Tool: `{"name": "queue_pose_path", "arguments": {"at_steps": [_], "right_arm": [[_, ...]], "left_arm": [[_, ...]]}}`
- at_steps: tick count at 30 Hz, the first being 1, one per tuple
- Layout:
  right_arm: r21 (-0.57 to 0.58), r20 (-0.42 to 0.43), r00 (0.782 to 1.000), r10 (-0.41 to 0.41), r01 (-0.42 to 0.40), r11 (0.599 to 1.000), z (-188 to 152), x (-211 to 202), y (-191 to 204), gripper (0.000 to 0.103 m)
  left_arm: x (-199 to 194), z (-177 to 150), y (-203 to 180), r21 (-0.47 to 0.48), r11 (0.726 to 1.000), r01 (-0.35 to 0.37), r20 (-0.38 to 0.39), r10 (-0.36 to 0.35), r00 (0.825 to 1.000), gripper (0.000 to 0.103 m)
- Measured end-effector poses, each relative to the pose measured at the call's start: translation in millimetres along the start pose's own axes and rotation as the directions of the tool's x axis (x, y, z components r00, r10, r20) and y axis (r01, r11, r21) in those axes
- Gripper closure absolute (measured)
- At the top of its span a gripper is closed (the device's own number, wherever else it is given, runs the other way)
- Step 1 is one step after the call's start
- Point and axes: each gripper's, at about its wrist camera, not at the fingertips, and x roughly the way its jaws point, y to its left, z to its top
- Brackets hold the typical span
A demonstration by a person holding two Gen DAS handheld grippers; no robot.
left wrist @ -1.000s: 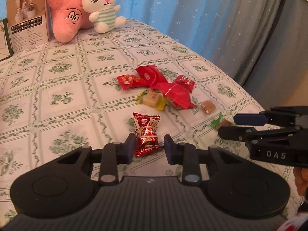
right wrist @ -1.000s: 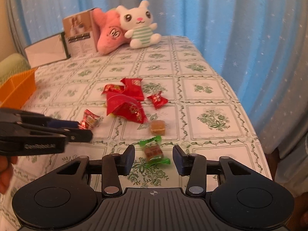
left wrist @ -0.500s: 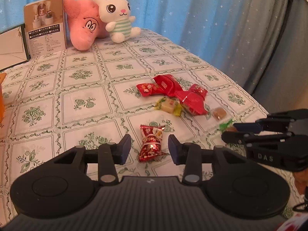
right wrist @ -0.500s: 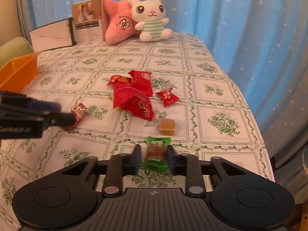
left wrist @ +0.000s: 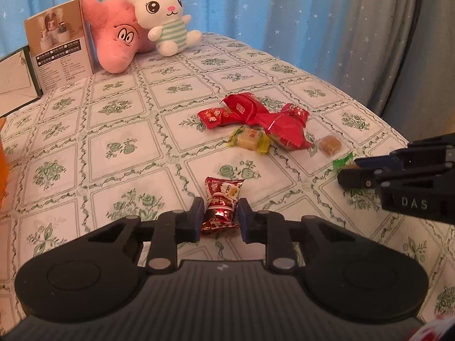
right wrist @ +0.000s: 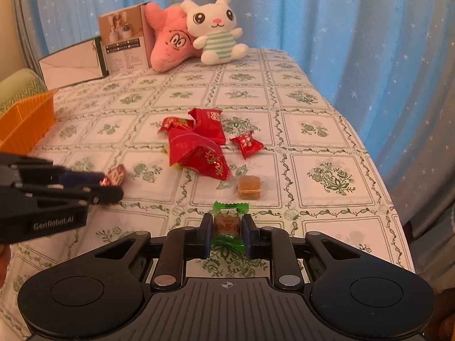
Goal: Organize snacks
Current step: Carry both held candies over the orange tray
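Observation:
My left gripper (left wrist: 219, 217) is shut on a red foil candy (left wrist: 221, 204) and holds it off the tablecloth; the candy also shows in the right wrist view (right wrist: 115, 174). My right gripper (right wrist: 226, 231) is shut on a green-wrapped candy (right wrist: 227, 224), whose green end shows in the left wrist view (left wrist: 342, 163). On the cloth lie a pile of red packets (right wrist: 199, 147), a small red candy (right wrist: 246, 143), a clear-wrapped brown cube (right wrist: 249, 187) and a yellow-wrapped candy (left wrist: 250, 139).
An orange basket (right wrist: 27, 119) stands at the table's left. A box (right wrist: 123, 42), a white card (right wrist: 71, 64), a pink plush (right wrist: 167, 44) and a white bunny plush (right wrist: 217, 29) stand at the back. The table's edge and blue curtains are to the right.
Both grippers closed on their candies and lifted them while drawing back from the pile. The right closed first, then the left.

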Motion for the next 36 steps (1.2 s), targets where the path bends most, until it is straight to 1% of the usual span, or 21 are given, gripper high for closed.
{"name": "queue_pose_path", "arguments": {"at_steps": [6, 11, 15, 20, 23, 27, 32, 36], "right_arm": [[0.026, 0.030, 0.999, 0.041, -0.042, 0.999, -3.1, -14.9, 10.0, 0.081], [0.044, 0.065, 0.996, 0.058, -0.061, 0.997, -5.4, -33.0, 22.5, 0.081], [0.075, 0.092, 0.994, 0.066, -0.073, 0.995, -12.1, -52.1, 36.3, 0.081], [0.068, 0.107, 0.991, 0.085, -0.093, 0.993, -19.6, -73.5, 61.3, 0.081], [0.063, 0.114, 0.988, 0.103, -0.110, 0.992, -19.6, -83.9, 78.9, 0.081], [0.028, 0.129, 0.982, 0.139, -0.143, 0.989, -12.8, -94.3, 109.9, 0.081], [-0.030, 0.155, 0.967, 0.202, -0.200, 0.979, 7.2, -101.4, 153.3, 0.081], [-0.079, 0.163, 0.953, 0.257, -0.247, 0.966, 23.7, -101.0, 191.7, 0.081]], "left_arm": [[-28.5, -14.6, 5.9, -0.067, 0.998, -0.001, -0.001, 0.001, 1.000, 0.082], [-58.2, -26.0, 8.5, -0.099, 0.995, -0.008, 0.012, 0.009, 1.000, 0.082], [-84.6, -32.5, 11.2, -0.113, 0.994, -0.012, 0.028, 0.015, 0.999, 0.082], [-116.6, -39.8, 20.6, -0.144, 0.989, -0.012, 0.056, 0.021, 0.998, 0.082], [-137.2, -43.4, 31.2, -0.158, 0.987, -0.027, 0.072, 0.038, 0.997, 0.082], [-167.3, -46.6, 51.9, -0.190, 0.980, -0.051, 0.095, 0.070, 0.993, 0.082], [-203.0, -48.0, 86.6, -0.232, 0.968, -0.094, 0.119, 0.124, 0.985, 0.082], [-226.5, -50.3, 118.8, -0.263, 0.955, -0.138, 0.123, 0.175, 0.977, 0.082]]}}
